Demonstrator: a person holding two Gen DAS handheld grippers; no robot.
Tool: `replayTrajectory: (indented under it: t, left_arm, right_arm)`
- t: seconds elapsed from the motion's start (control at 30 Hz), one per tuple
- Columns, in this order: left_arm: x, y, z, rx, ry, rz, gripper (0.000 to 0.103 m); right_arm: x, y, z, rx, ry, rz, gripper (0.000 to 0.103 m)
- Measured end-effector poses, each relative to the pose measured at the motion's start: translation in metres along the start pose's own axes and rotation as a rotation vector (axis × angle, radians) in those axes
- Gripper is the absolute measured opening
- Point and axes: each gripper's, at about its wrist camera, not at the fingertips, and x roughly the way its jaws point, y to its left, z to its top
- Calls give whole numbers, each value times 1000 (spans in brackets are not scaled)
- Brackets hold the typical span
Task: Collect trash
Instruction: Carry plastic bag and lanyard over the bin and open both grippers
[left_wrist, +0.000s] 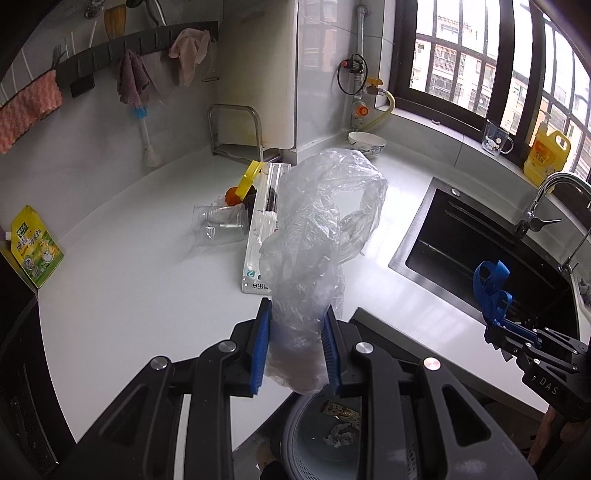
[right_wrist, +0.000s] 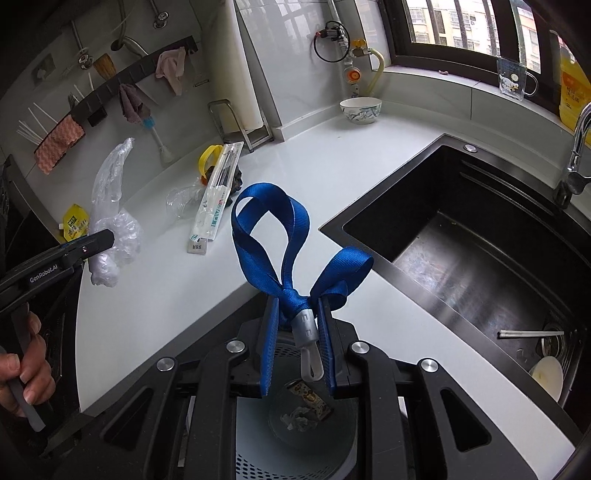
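Observation:
My left gripper (left_wrist: 295, 314) is shut on a crumpled clear plastic bag (left_wrist: 317, 229) and holds it above the counter edge, over a grey trash bin (left_wrist: 314, 443) that holds scraps. It also shows in the right wrist view (right_wrist: 110, 221). My right gripper (right_wrist: 297, 306) is shut on a knotted blue lanyard (right_wrist: 273, 236) with a grey clip, above the same bin (right_wrist: 295, 435). The lanyard shows in the left wrist view (left_wrist: 491, 284). A clear plastic cup (left_wrist: 221, 225), a white toothbrush package (left_wrist: 260, 229) and a yellow drink pouch (left_wrist: 35, 247) lie on the white counter (left_wrist: 147, 295).
A black sink (right_wrist: 461, 240) with a tap (right_wrist: 576, 155) is at the right; chopsticks and a plate lie in it. A bowl (right_wrist: 360, 109), a glass mug (right_wrist: 513, 79) and a yellow bottle (left_wrist: 545, 155) stand near the window. Cloths hang on a wall rack (left_wrist: 129, 51).

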Motion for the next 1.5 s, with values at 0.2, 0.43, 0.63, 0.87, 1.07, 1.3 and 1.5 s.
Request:
replayTrajectory:
  t: [0.2,0.43,0.63,0.87,1.07,1.3,1.5]
  left_arm:
    - [-2,-21,-33,-6,33,3,26]
    - [12,-41,-85,-14,139,-10,26]
    - [26,-45,-118,-21,215,-15,26]
    - [47,-49,-146,-16,308,-30,27]
    - [63,-51,-161,-5,358,-30,30]
    - [72,-47,-168,-21,390,-24,31]
    - [73,-40,-170,-31,400,-11,37]
  right_arm:
    - [-3,-5,-25,-26,48,31,21]
    - [10,2,-64,-70,138,68,21]
    - [29,6,-87,-91,208,90,21]
    - [59,10,-101,-82,273,96,21]
    - [82,11,-110,-60,324,90,21]
    - [98,9,-118,-41,343,88,21]
    - [111,8,-122,-47,363,92,22]
